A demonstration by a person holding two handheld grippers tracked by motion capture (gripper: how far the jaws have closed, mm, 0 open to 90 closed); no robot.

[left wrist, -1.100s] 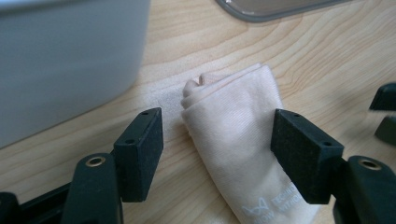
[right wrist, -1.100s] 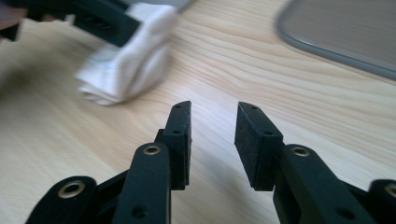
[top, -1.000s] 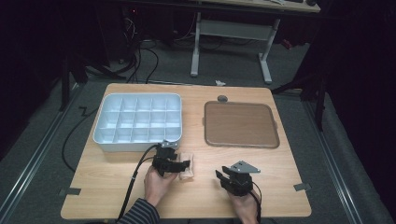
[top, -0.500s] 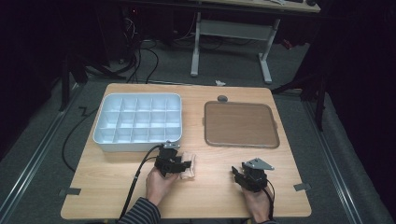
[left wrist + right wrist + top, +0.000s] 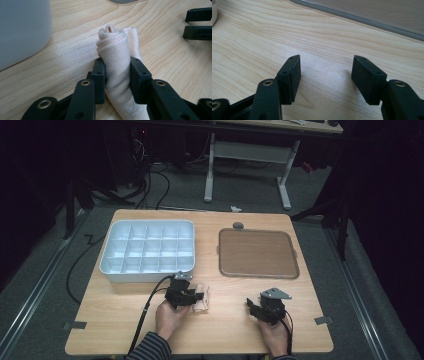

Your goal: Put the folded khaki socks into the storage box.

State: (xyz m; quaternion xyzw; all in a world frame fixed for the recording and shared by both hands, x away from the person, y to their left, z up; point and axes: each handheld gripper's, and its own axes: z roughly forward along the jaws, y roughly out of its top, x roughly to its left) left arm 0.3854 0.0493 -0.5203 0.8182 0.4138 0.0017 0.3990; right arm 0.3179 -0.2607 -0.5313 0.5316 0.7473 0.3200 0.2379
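A rolled beige cloth (image 5: pixel 203 303) lies on the wooden table just in front of the white tray. My left gripper (image 5: pixel 198 296) lies low beside it, and its jaws have just been closing. In the left gripper view its pads press both sides of the cloth (image 5: pixel 116 47), so the left gripper (image 5: pixel 117 72) is shut on it. My right gripper (image 5: pixel 251 307) sits apart near the front right of the table. Its jaws have just been opening, and in the right gripper view the right gripper (image 5: pixel 325 72) stands open over bare wood with nothing between its pads.
A white compartment tray (image 5: pixel 145 276) stands at the back left, close behind the cloth. A flat brown tray (image 5: pixel 257 253) lies at the back right, with a small grey disc (image 5: pixel 238 225) behind it. The right gripper's jaws (image 5: pixel 197 23) show at the far right of the left gripper view.
The right hand has drawn away to the right from the cloth and its jaws have widened. The left hand has stayed put while its jaws closed on the cloth.
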